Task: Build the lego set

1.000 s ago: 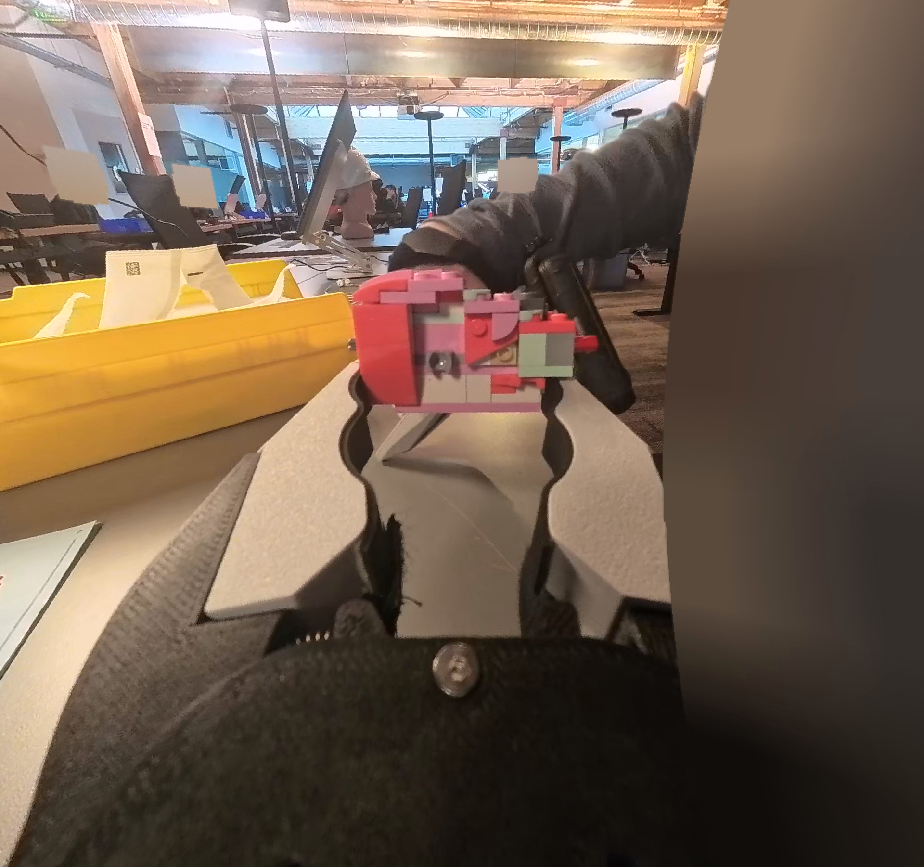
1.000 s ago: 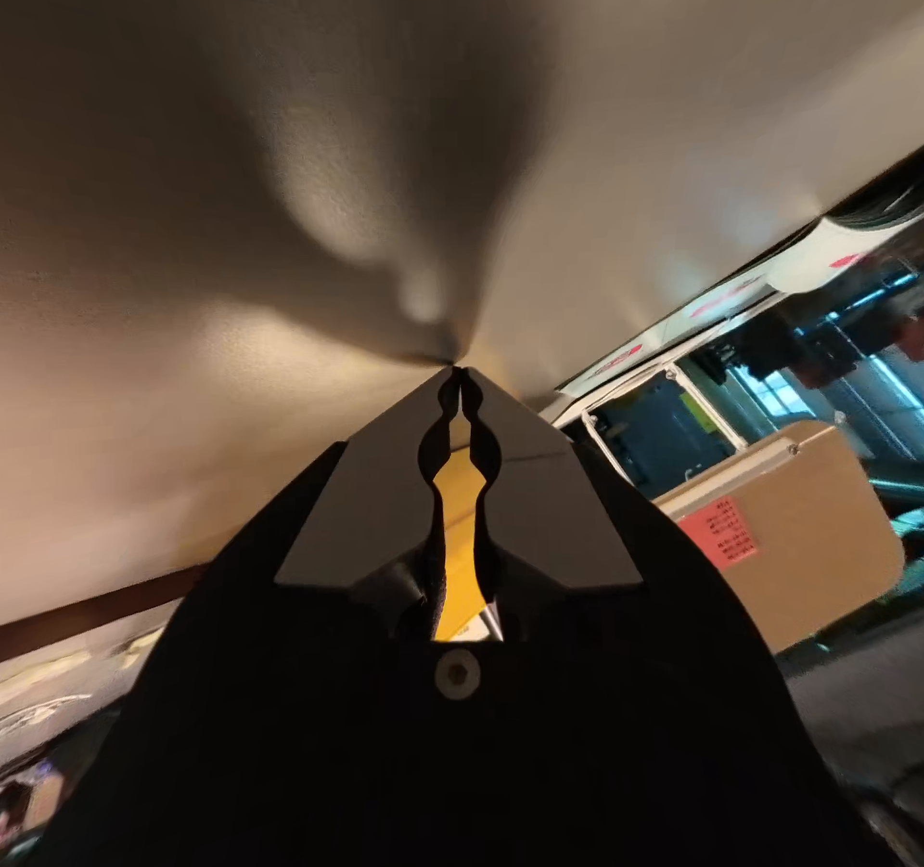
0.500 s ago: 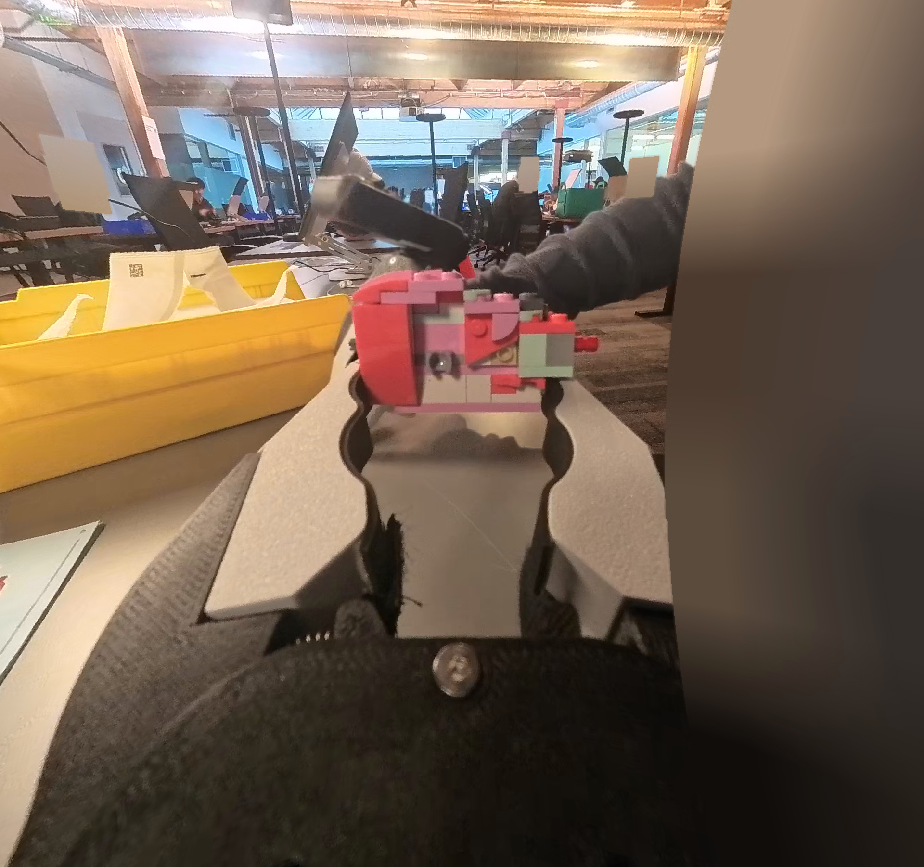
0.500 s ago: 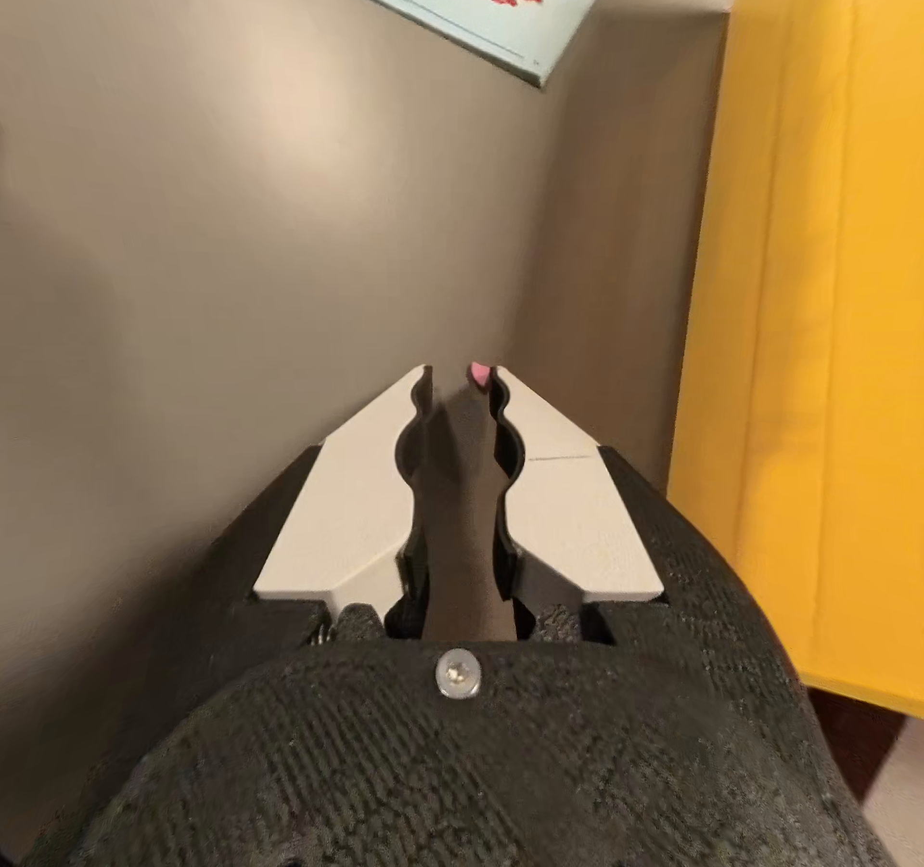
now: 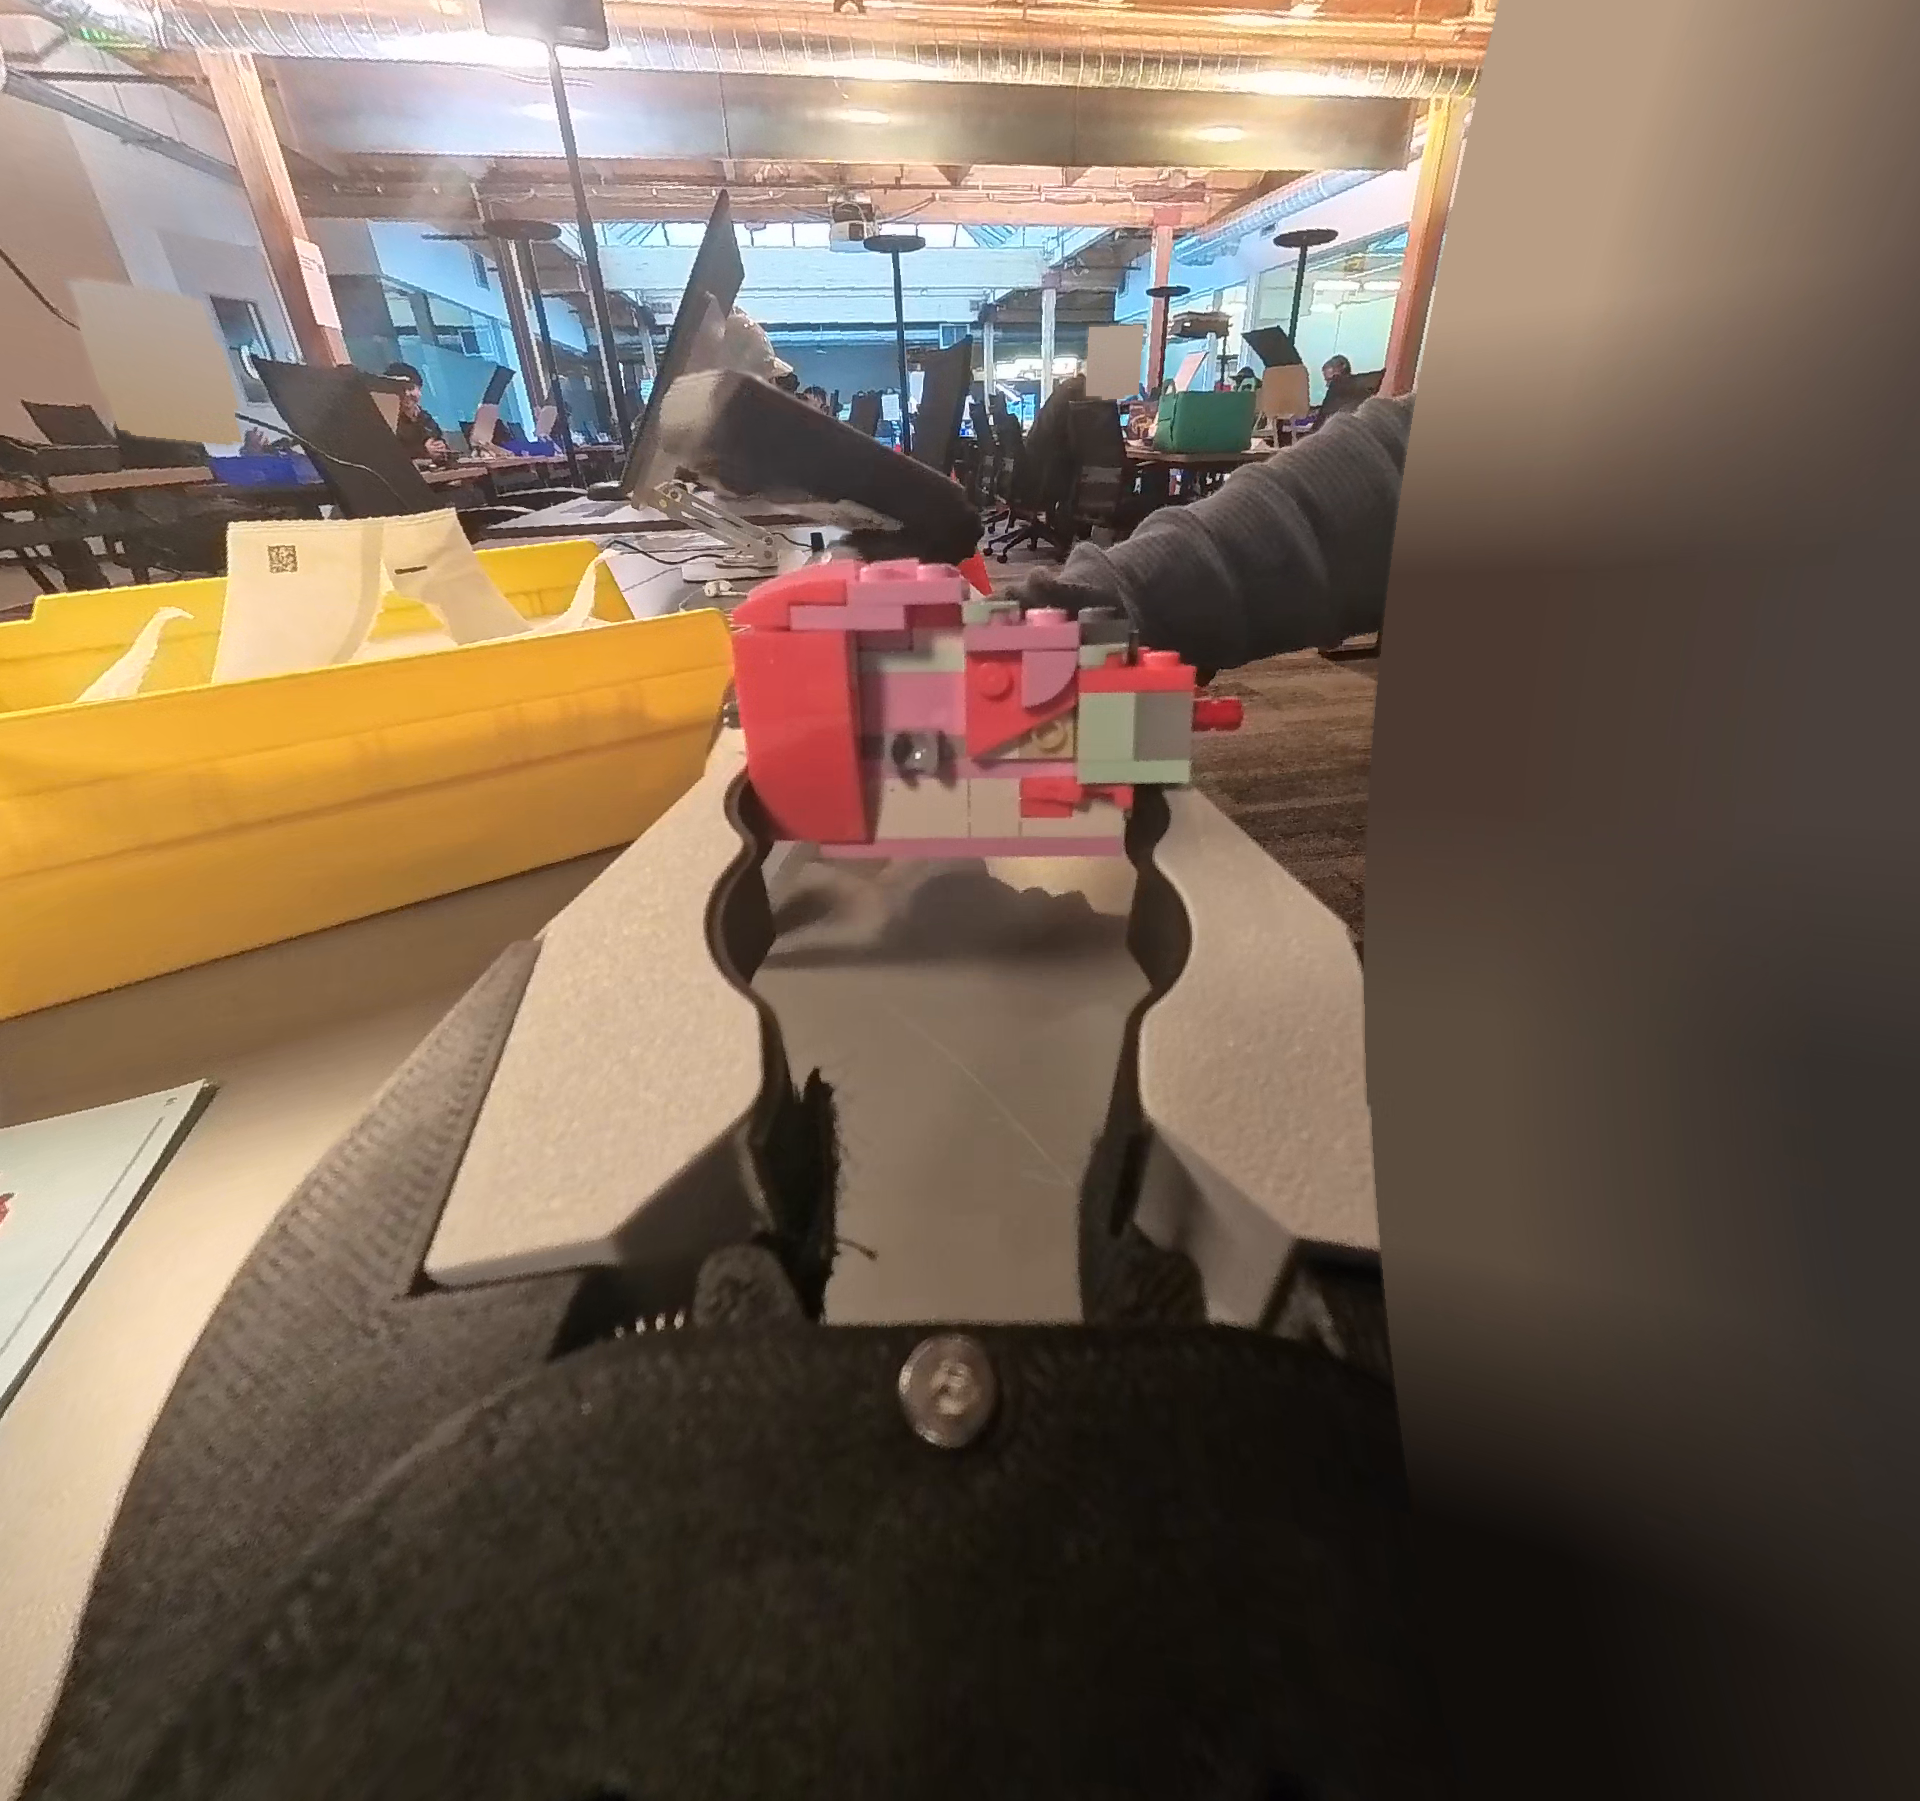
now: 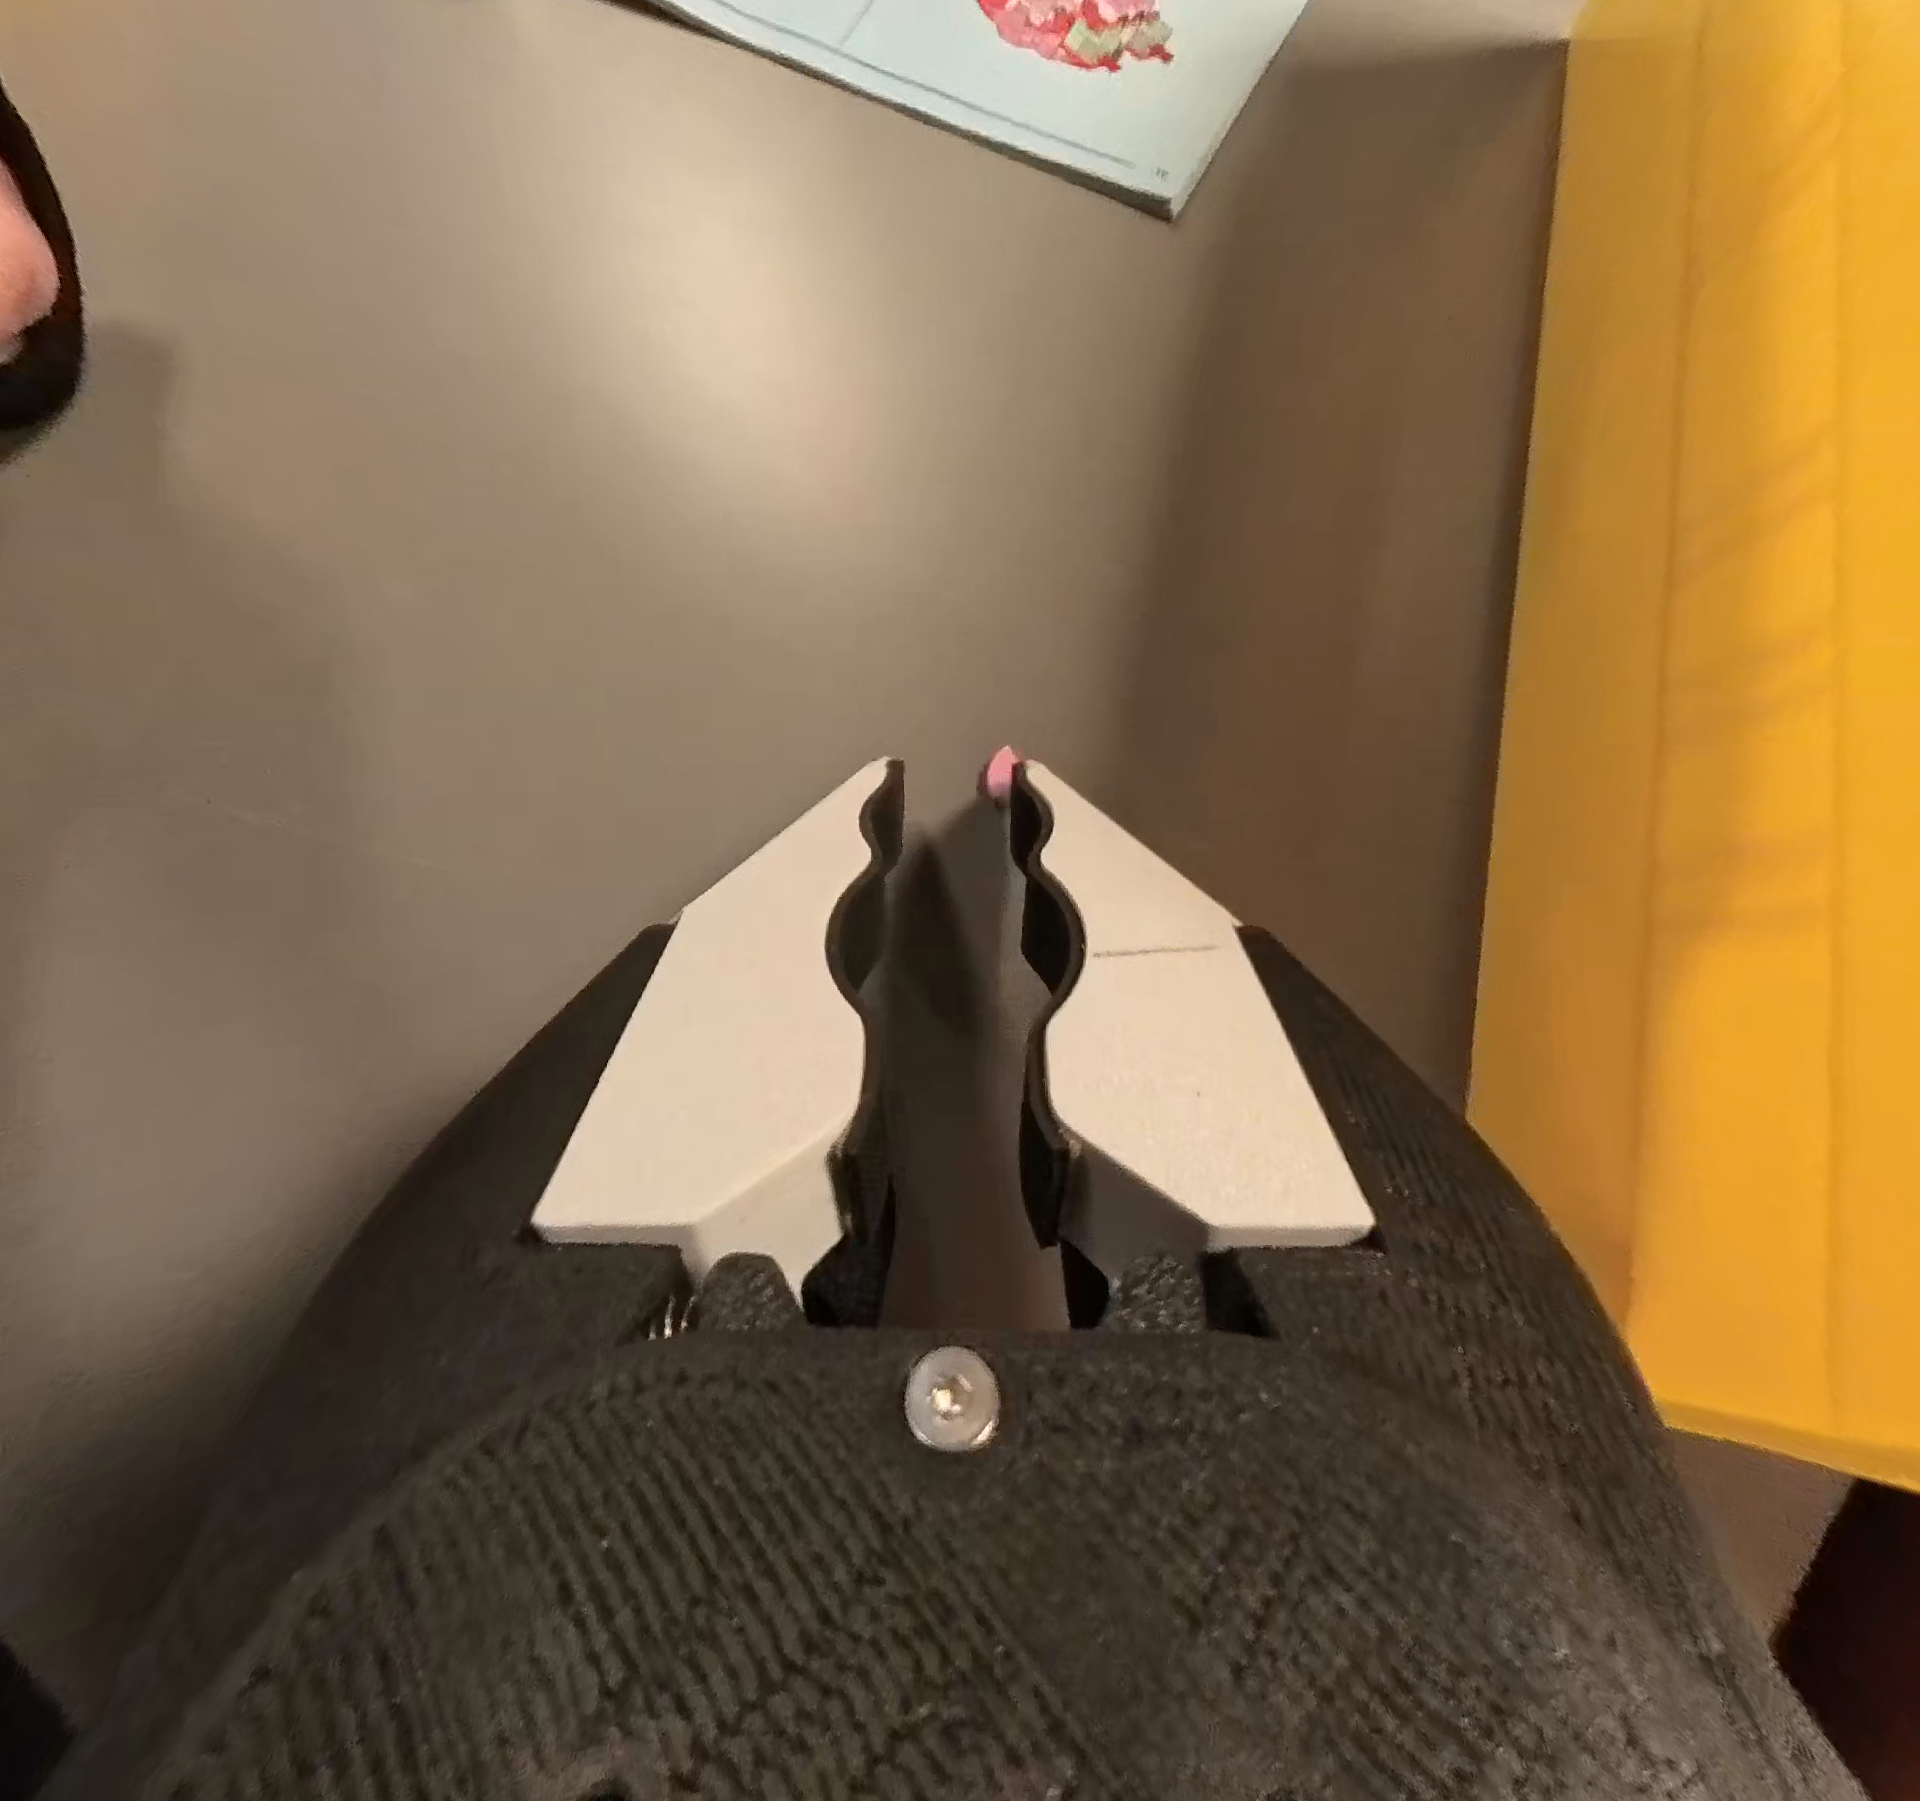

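We see the left gripper point(image 5: 940, 795) clenched on a red and pink brick model point(image 5: 935, 712). The model spans the gap between its two fingers point(image 5: 665, 920), is pressed at both ends, and hangs clear of the grey tabletop point(image 6: 520, 504) with its shadow below it; that grip looks the same as a second ago. The change is on the right. The right gripper point(image 6: 951, 780), which a second ago pointed up at a pale surface with its fingers together, now looks down on the tabletop with them slightly parted. A small pink piece point(image 6: 997, 775) shows at the tip of its right finger, with a clear gap to the other, so we count nothing as gripped there. We cannot tell whether the piece clings to the finger or lies beyond it. A yellow bin point(image 6: 1714, 608) stands just beside this gripper, and an open instruction booklet point(image 6: 935, 6) lies farther off. In the left view a grey sleeve point(image 5: 1247, 556) reaches in behind the model.
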